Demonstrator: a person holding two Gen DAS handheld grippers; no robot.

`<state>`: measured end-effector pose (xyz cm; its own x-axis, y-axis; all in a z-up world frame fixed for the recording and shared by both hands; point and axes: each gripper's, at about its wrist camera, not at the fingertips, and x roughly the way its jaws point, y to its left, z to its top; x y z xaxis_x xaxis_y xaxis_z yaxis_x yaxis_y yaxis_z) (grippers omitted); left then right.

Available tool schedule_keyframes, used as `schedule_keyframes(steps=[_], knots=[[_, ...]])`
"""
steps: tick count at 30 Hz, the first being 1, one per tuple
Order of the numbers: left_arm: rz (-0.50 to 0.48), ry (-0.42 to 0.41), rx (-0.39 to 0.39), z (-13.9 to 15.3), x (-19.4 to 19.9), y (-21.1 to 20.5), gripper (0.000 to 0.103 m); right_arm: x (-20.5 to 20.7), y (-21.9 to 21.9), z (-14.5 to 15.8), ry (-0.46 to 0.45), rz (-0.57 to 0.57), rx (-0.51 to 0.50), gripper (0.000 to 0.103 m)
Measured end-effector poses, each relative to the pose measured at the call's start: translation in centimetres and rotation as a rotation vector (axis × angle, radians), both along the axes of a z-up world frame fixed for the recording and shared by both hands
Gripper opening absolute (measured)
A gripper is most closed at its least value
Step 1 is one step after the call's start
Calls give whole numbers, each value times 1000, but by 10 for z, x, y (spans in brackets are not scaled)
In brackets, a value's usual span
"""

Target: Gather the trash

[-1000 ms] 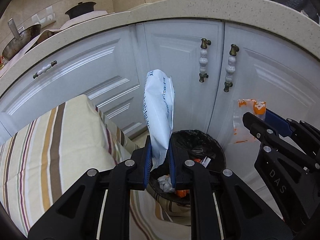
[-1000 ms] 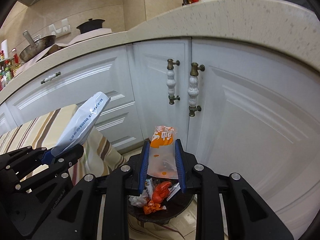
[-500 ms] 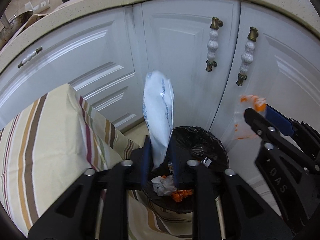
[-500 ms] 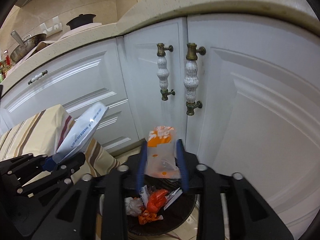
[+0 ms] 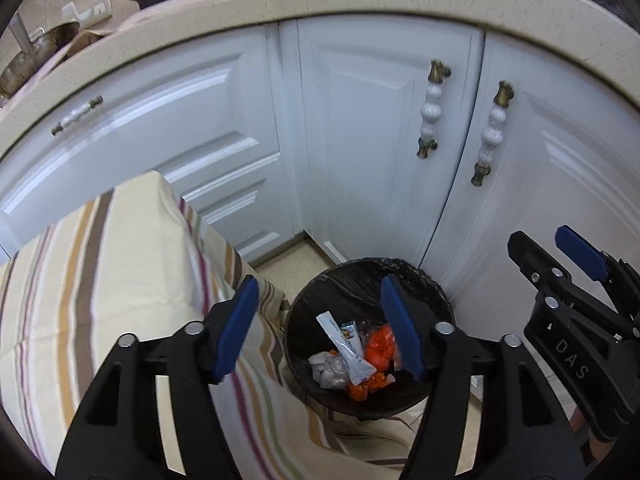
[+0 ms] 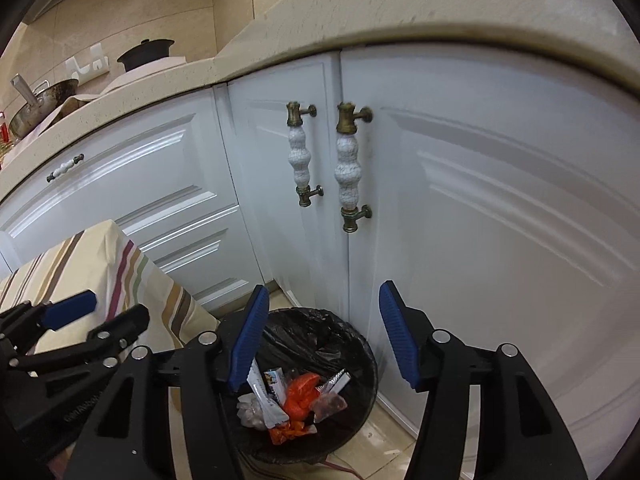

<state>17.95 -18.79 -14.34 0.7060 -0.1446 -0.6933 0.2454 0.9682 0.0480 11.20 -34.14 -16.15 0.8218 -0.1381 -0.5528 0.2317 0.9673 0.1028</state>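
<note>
On the far left we see the striped tablecloth (image 5: 100,280) draped over the table, its corner hanging down just beside the trash bin (image 5: 368,336). Our left hand-held gripper (image 5: 320,328) hangs above that corner and the bin's left rim, its blue-padded jaws spread wide apart with nothing between them. From the right wrist view the same left hand-held gripper (image 6: 96,320) shows at the left edge, fingers parted over the cloth.

The trash bin (image 6: 316,392) stands on the floor in the corner where the white cabinet doors (image 5: 360,140) meet, lined with a black bag. Inside it we see the trash: a long white and blue wrapper (image 5: 346,350) lying on top, a crumpled grey-white wad (image 5: 328,370) to its left, and orange plastic (image 5: 378,350) to its right, with more orange scraps (image 5: 364,388) beneath. In the right wrist view the white wrapper (image 6: 266,400) lies beside the orange plastic (image 6: 300,394), and a clear pouch (image 6: 330,404) rests to the right of them.

Our right hand-held gripper (image 6: 324,336) hangs directly over the bin, jaws wide apart and holding nothing. In the left wrist view the right hand-held gripper (image 5: 556,256) enters from the right edge, also parted. Behind it, two ceramic door handles (image 6: 324,164) stand side by side, and the table (image 6: 360,12) edge curves overhead
</note>
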Motion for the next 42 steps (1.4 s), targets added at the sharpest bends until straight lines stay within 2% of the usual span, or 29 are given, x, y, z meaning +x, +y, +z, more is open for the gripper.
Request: schedule_keyframes(steps=[3,5,11,25,29,42], knots=[[9,-13,-10,12,-12,11,68,-15,4,11,-13,-10,-4,64],[19,-29,-9,21,-23,19,74,-27,8,20,-27,-18,-3,68],[32,-62,-25,46,-54,43,82,-59,21,40,-44,-16,4,71],[26,-174,-36,86,-143,99,89,-127,70,79,-105,9,-25,79],[36,-197,-67,100,-164,116,90,-148,84,91,-130,14,-45,81],[51,-255,-127,125,-203,146,91,-192,110,122,-199,9,-97,84]])
